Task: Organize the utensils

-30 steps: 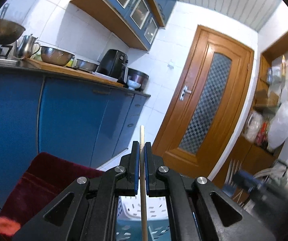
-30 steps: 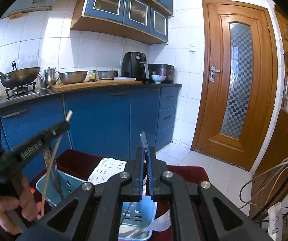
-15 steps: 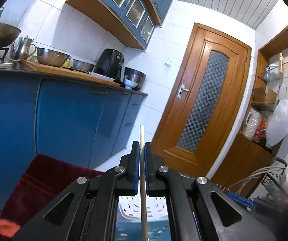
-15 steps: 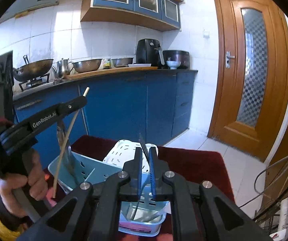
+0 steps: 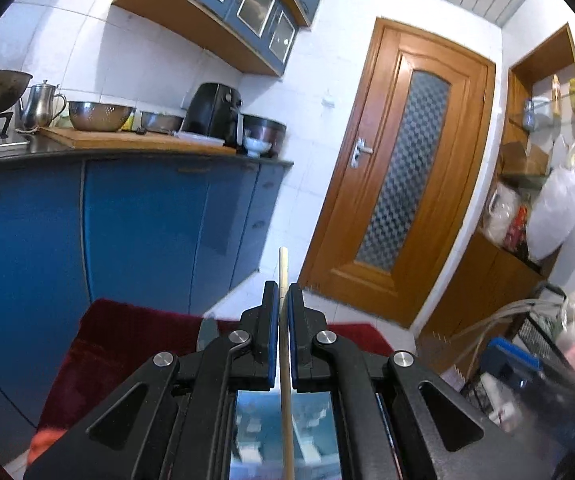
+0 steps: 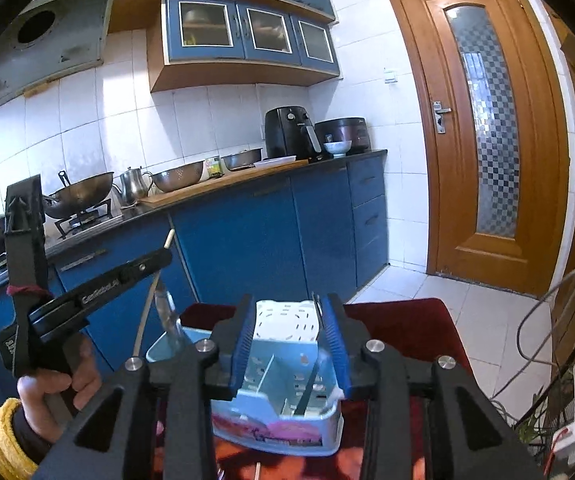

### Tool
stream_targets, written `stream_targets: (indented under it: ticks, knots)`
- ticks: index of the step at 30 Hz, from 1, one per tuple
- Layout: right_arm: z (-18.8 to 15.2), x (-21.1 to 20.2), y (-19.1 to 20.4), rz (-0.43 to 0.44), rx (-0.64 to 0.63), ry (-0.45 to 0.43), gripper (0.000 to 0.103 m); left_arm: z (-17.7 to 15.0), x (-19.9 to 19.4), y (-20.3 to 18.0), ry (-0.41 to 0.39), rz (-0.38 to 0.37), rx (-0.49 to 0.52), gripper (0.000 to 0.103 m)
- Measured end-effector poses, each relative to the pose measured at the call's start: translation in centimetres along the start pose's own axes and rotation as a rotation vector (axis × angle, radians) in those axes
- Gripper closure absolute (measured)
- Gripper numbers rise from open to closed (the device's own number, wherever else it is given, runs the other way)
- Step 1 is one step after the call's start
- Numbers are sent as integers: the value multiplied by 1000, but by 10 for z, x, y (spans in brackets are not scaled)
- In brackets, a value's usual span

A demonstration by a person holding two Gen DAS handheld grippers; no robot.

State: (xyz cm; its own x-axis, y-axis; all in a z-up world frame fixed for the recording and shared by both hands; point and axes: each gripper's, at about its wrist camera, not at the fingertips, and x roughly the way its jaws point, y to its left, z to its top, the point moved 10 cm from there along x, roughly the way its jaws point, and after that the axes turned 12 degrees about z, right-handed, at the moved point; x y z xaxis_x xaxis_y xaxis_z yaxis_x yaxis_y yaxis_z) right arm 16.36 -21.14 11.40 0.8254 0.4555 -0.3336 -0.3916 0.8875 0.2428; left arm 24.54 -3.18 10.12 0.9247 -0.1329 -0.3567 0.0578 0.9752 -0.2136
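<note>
left wrist view: chopstick [image 5: 286,360] clamped upright between left claw [image 5: 283,300] pads.

Utensil caddy [image 6: 287,364] sits on a mat [image 6: 399,328] before the cabinets [image 6: 271,232].

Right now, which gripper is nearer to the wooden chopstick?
Left. The left gripper is shut on the chopstick. The right gripper, just opened, hangs over the blue utensil basket.

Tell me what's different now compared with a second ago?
The right gripper has just been opening its jaws, letting go of the thin dark utensil, which now leans in the light blue caddy. The left gripper stays clamped on its wooden chopstick. The caddy has not moved.
</note>
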Motion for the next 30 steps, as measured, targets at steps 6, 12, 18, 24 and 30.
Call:
stream_targets:
  ticks: [6,12,18,24,30]
  knots:
    - [-20,-18,5,0,7,40,65,-48,-19,13,172,27,21,100]
    - [-41,-33,13,5,3,70,65,-98,-38,36,244,132,100,99]
    - [-54,-36,16,10,9,86,65,-104,-55,44,249,105,88,99]
    - [-58,-40,20,16,11,85,65,-90,-71,28,216,47,97,101]
    - [-61,-43,19,17,22,86,65,-52,-87,13,156,4,78,101]
